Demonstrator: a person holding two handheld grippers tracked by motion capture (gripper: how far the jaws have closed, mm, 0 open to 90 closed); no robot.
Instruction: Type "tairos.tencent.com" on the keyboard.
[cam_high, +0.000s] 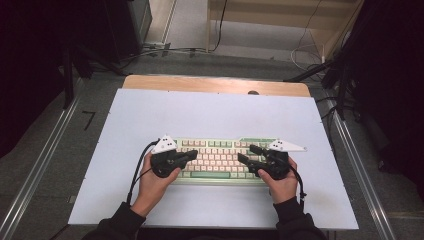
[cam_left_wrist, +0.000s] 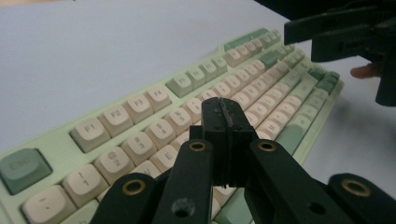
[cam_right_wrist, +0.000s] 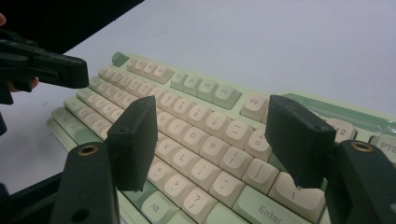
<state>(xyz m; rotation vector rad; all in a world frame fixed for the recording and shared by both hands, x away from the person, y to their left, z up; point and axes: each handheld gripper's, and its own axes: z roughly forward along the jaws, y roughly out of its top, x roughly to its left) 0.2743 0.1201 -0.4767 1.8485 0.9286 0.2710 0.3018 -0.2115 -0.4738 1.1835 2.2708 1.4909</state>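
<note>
A pale green keyboard (cam_high: 220, 150) with cream keys lies on the white mat, near the front. My left gripper (cam_high: 192, 155) hovers over the keyboard's left end with its jaws shut and nothing between them. In the left gripper view its closed tips (cam_left_wrist: 223, 116) hang just above the number row of the keyboard (cam_left_wrist: 140, 116); the right gripper (cam_left_wrist: 336, 32) shows at the top right. My right gripper (cam_high: 249, 154) stands open above the keyboard's right end. Its pads (cam_right_wrist: 135, 140) frame the letter keys of the keyboard (cam_right_wrist: 196, 140) without touching them.
The white mat (cam_high: 200, 115) covers a wooden table (cam_high: 215, 84) whose far edge shows behind it. Metal rails (cam_high: 40, 165) run along both sides. Cables (cam_high: 165, 50) and a wooden shelf (cam_high: 280, 20) lie on the floor beyond the table.
</note>
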